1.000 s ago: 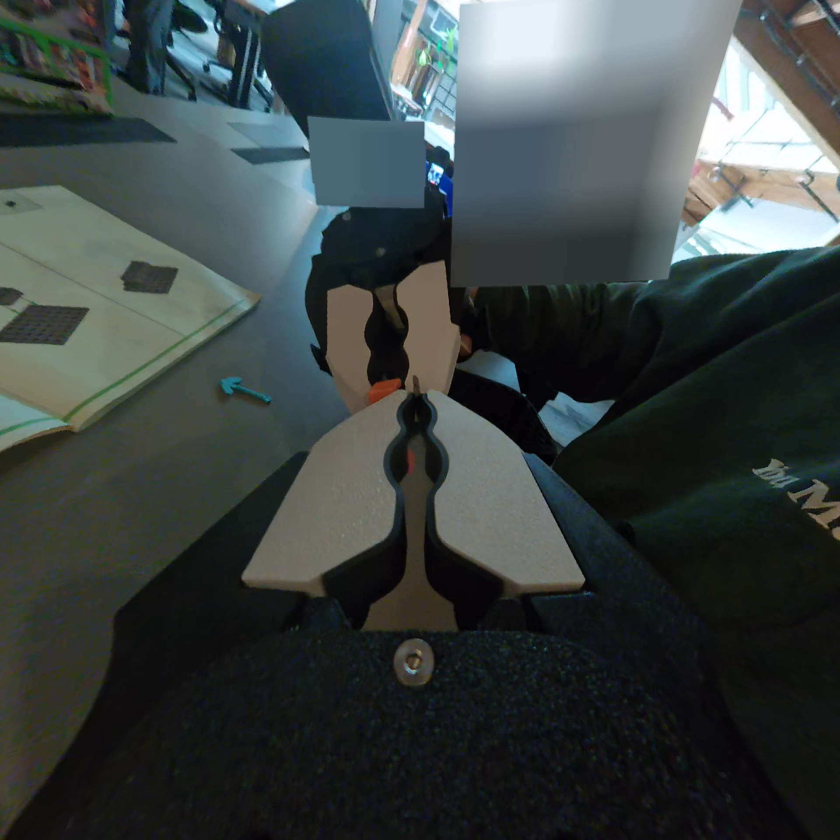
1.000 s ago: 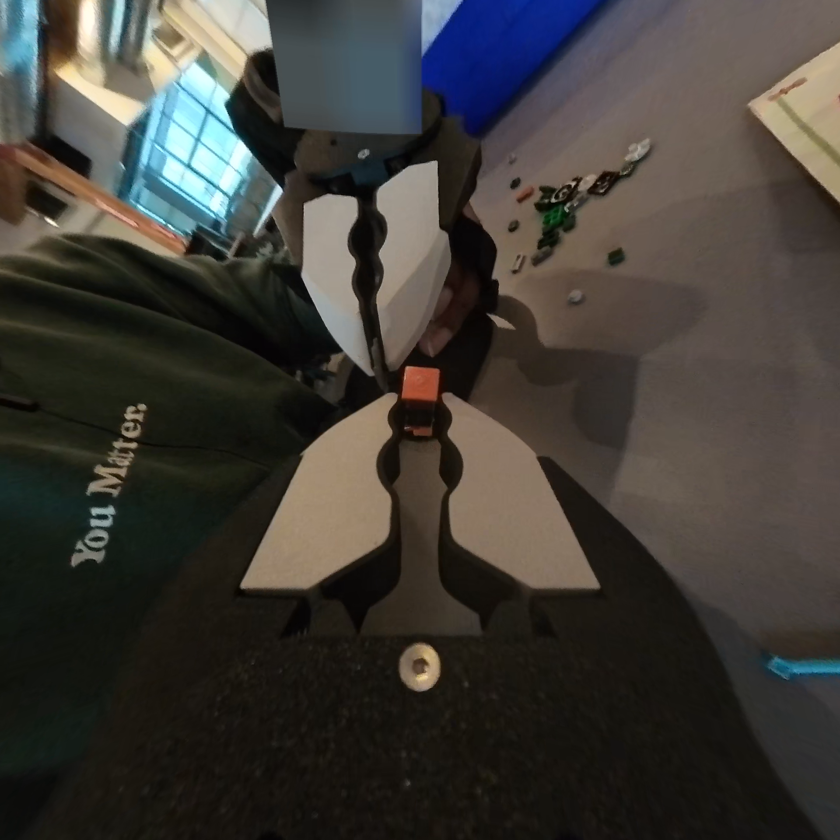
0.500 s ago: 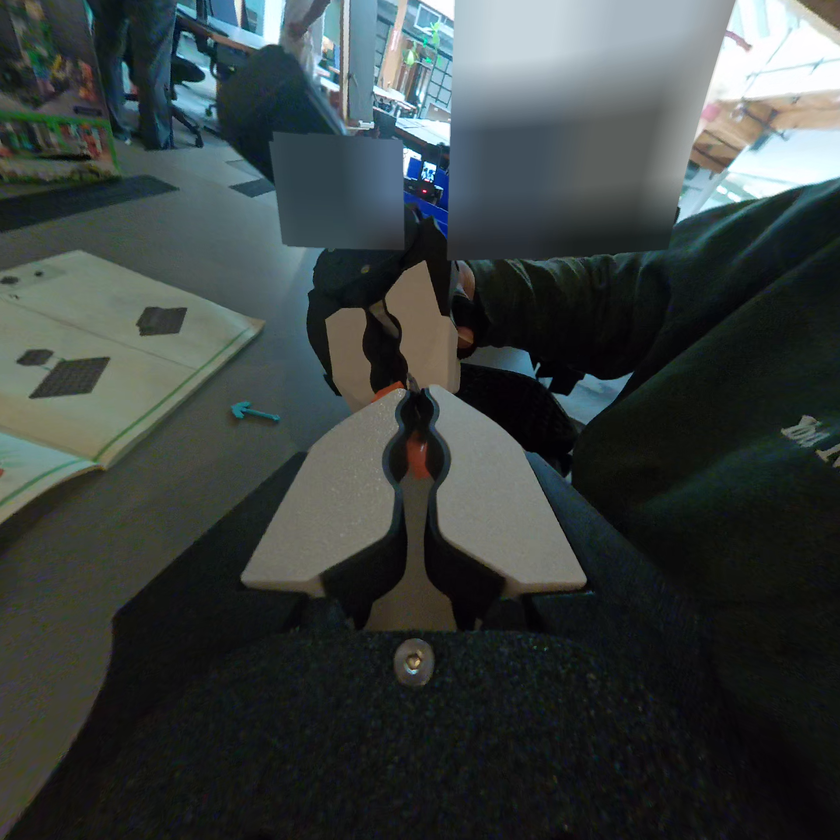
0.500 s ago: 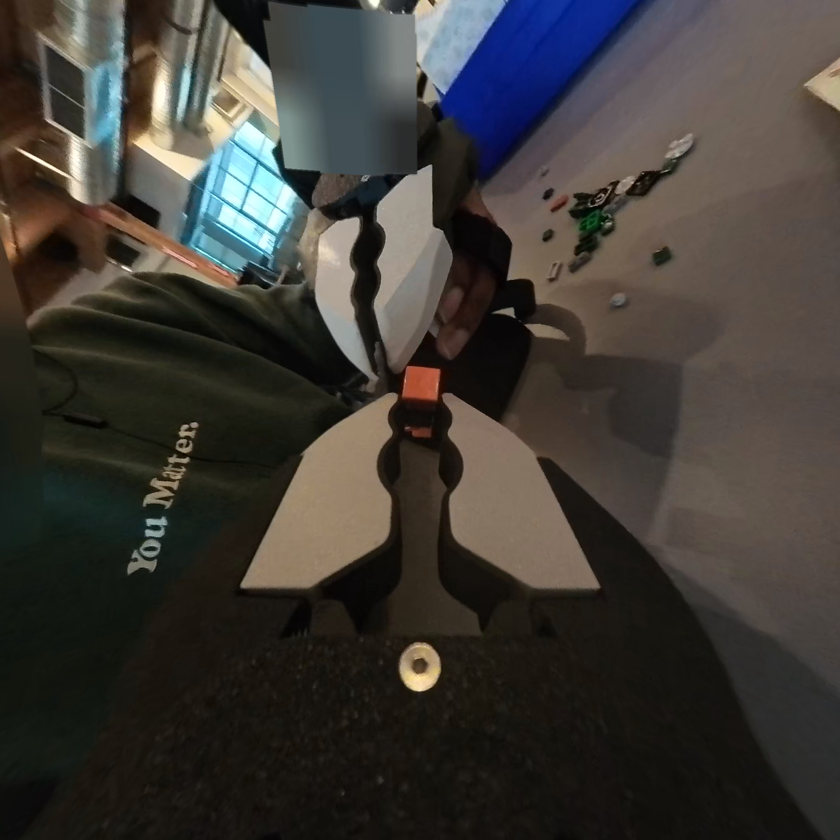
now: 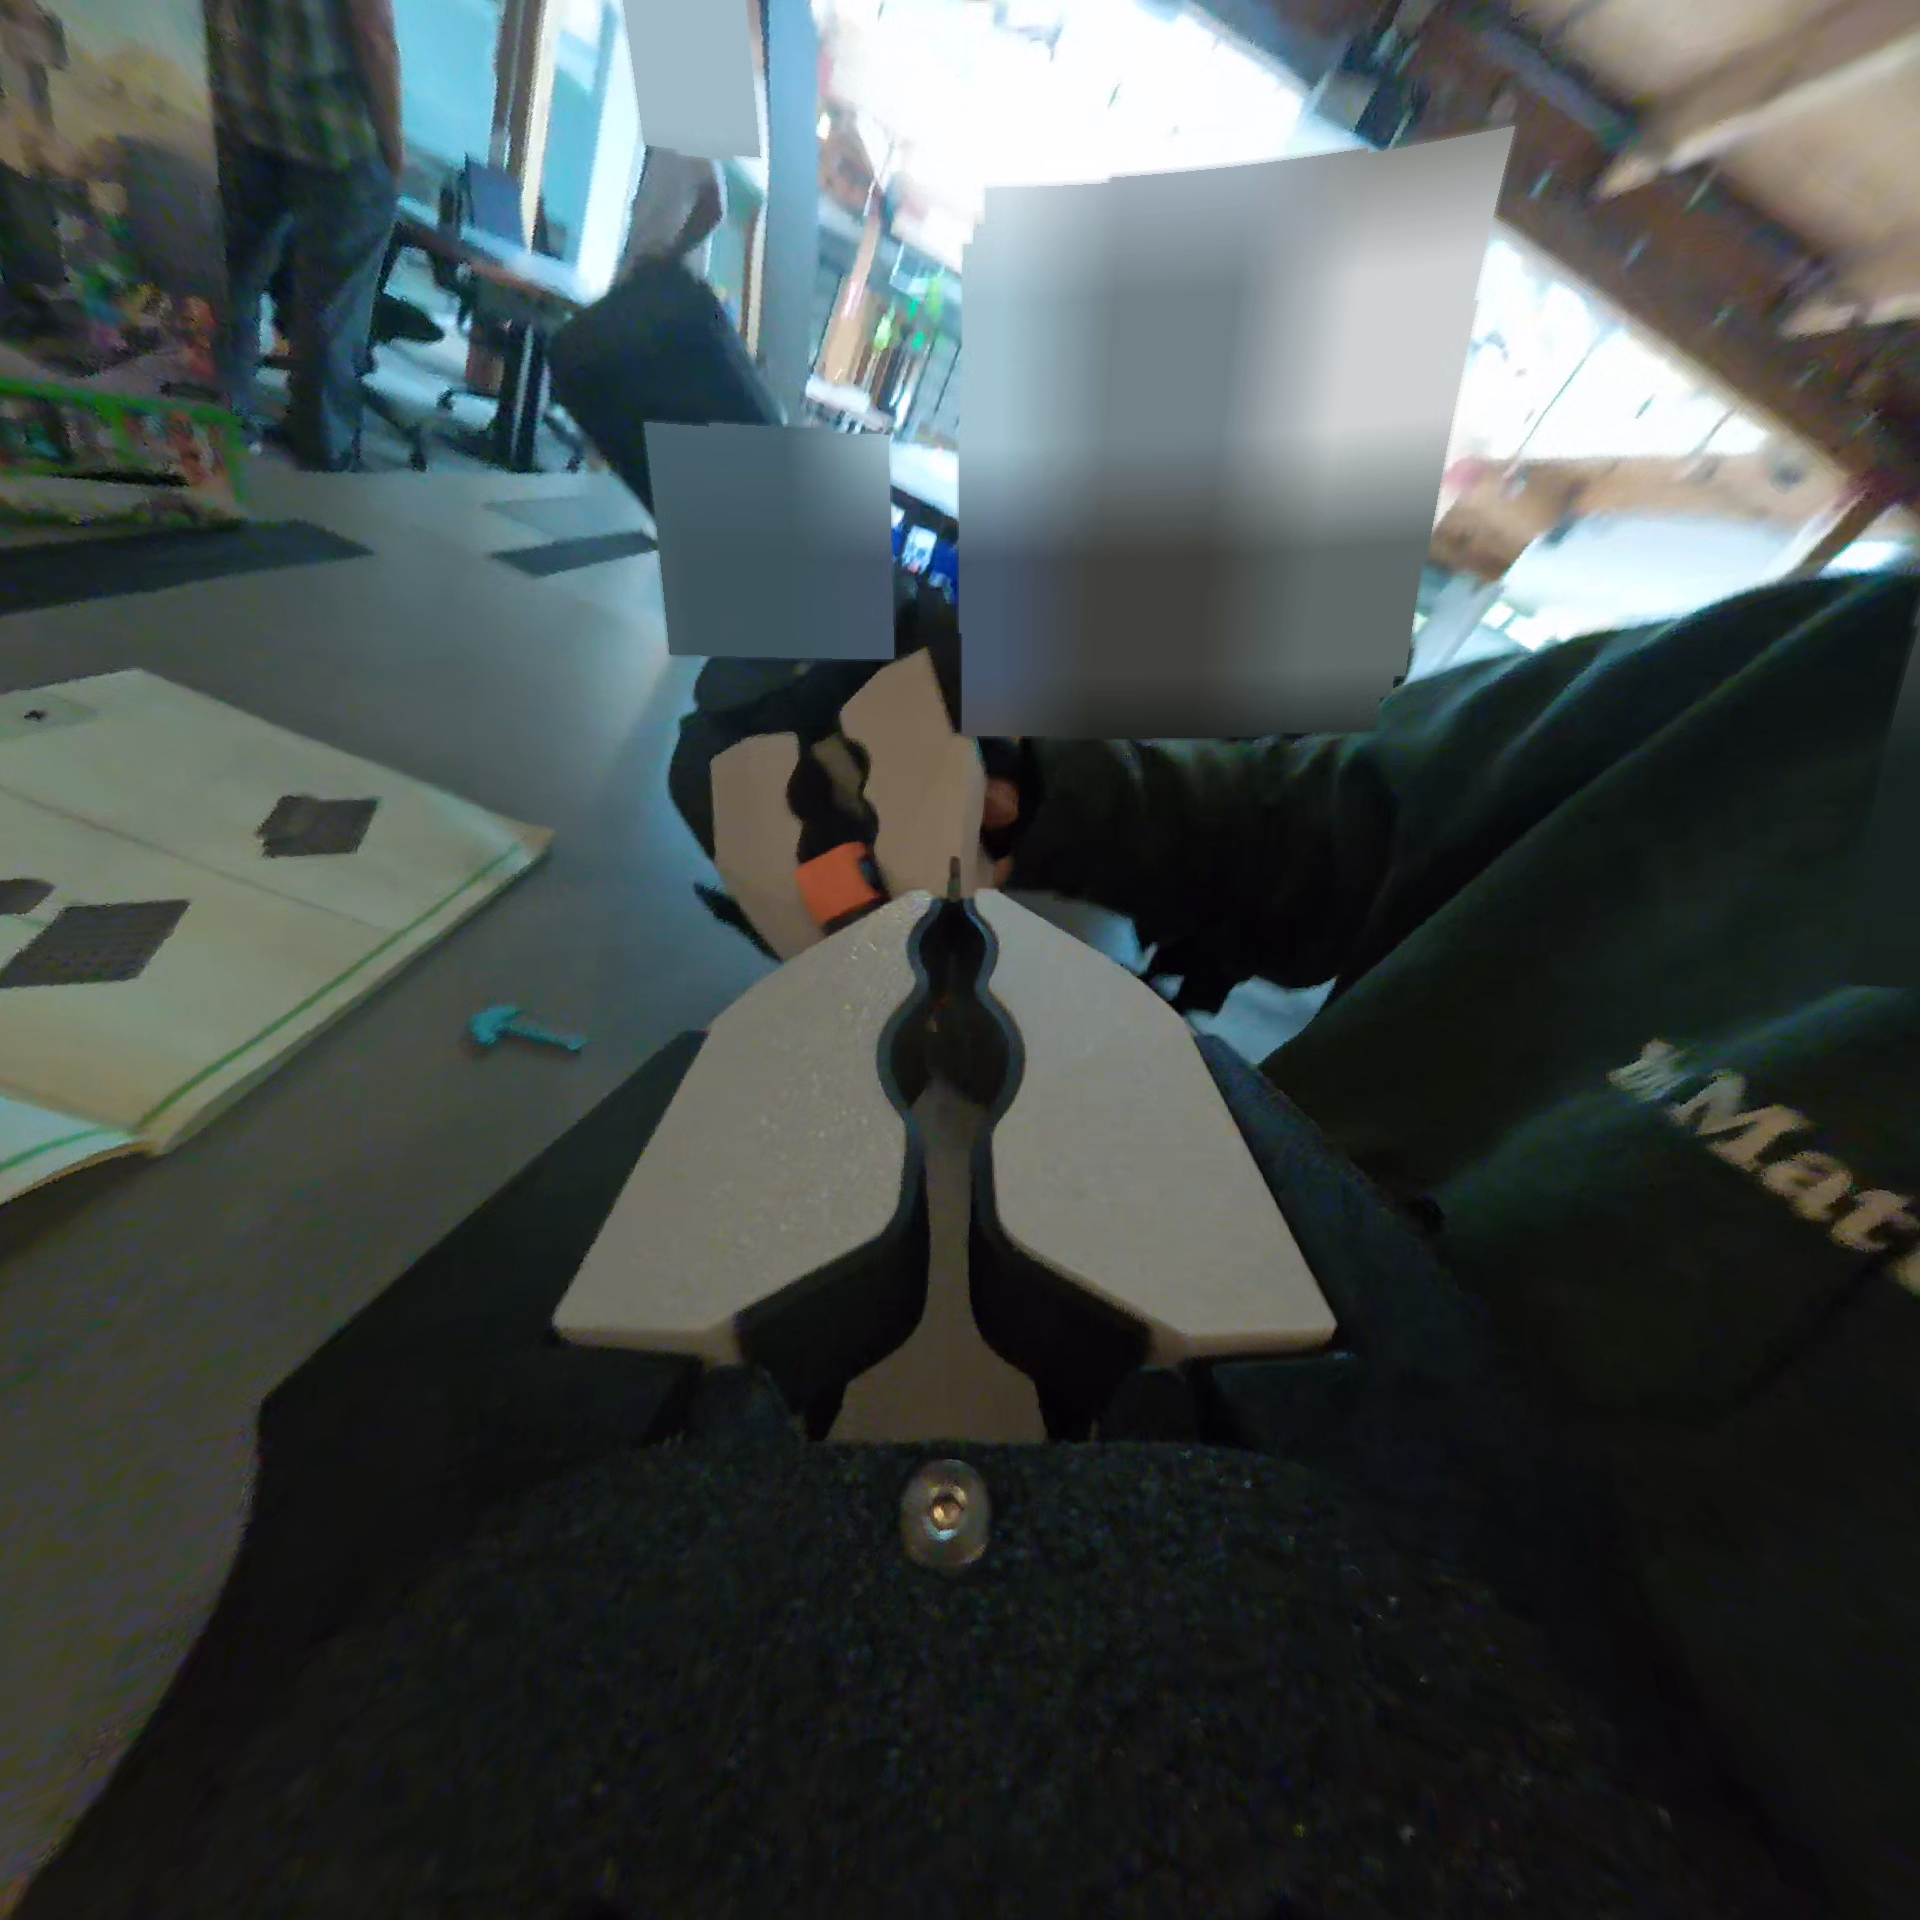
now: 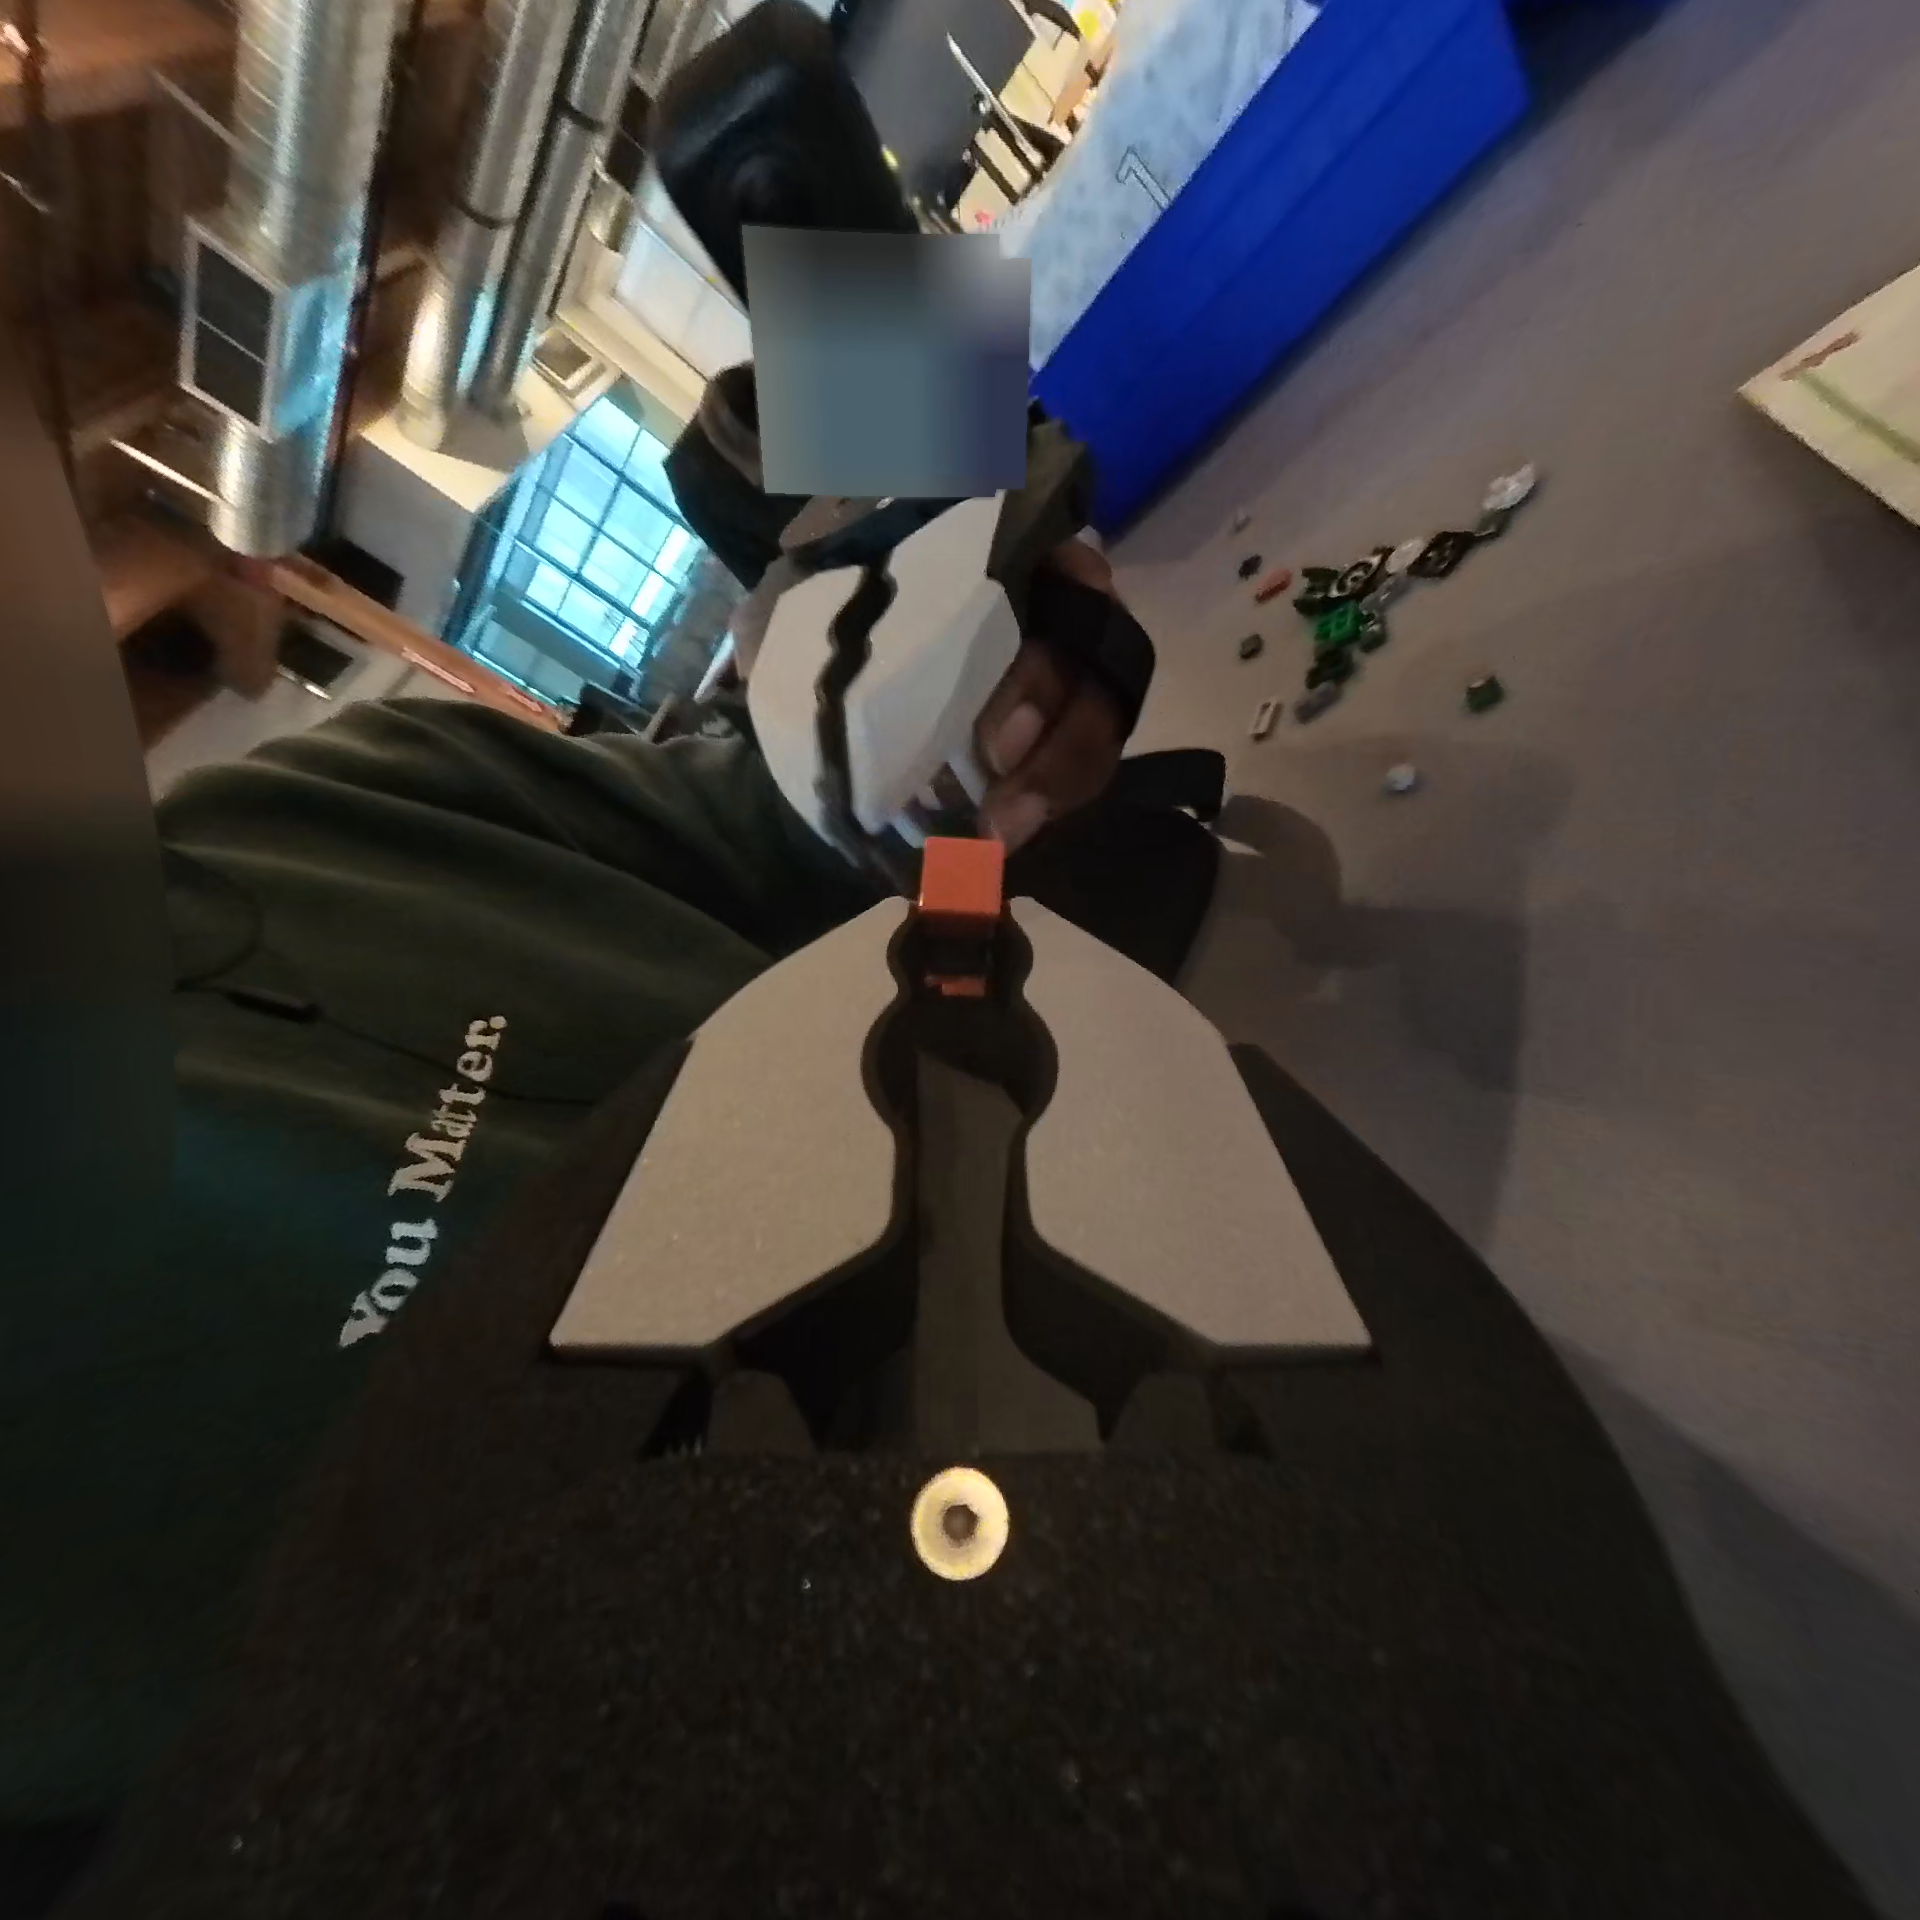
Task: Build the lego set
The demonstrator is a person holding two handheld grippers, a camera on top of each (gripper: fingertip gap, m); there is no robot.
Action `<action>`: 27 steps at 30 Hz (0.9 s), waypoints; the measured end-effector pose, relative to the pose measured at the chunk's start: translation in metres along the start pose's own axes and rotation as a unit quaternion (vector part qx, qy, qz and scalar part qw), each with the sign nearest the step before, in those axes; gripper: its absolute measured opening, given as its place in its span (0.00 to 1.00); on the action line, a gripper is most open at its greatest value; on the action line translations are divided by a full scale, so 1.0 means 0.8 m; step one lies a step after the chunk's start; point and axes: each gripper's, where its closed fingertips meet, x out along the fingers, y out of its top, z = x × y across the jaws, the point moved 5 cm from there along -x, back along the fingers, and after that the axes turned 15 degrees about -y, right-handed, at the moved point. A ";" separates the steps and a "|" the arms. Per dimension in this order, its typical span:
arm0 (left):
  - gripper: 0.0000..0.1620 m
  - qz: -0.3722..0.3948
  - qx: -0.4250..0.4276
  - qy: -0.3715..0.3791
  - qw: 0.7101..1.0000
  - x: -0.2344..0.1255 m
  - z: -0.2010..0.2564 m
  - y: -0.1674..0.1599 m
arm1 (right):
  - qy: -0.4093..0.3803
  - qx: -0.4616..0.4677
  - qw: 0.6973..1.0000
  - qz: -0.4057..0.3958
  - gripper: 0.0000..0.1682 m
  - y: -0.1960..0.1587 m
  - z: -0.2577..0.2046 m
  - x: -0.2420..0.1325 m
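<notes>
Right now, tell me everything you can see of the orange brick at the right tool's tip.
The orange brick is a small, boxy, matte plastic piece with a smooth top face showing no studs from the right wrist view. It is pinched at the tip of the right tool, sticking out past the white fingers, held in the air above the grey table. The left wrist view shows it side-on. The left tool meets it tip to tip; actual contact cannot be told.

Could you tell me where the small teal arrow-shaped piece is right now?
In the left wrist view, the small teal arrow-shaped piece lies on the grey table, left of the left gripper, just beyond the open instruction booklet's near corner.
</notes>
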 end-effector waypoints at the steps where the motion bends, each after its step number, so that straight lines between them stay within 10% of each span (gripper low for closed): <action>1: 0.01 0.011 -0.008 -0.005 1.000 -0.002 0.000 0.003 | 0.003 0.002 1.000 0.001 0.07 0.000 0.000 0.000; 27: 0.01 -0.011 -0.017 -0.015 1.000 0.001 -0.006 -0.020 | 0.059 -0.010 0.998 0.028 0.07 -0.008 -0.010 -0.011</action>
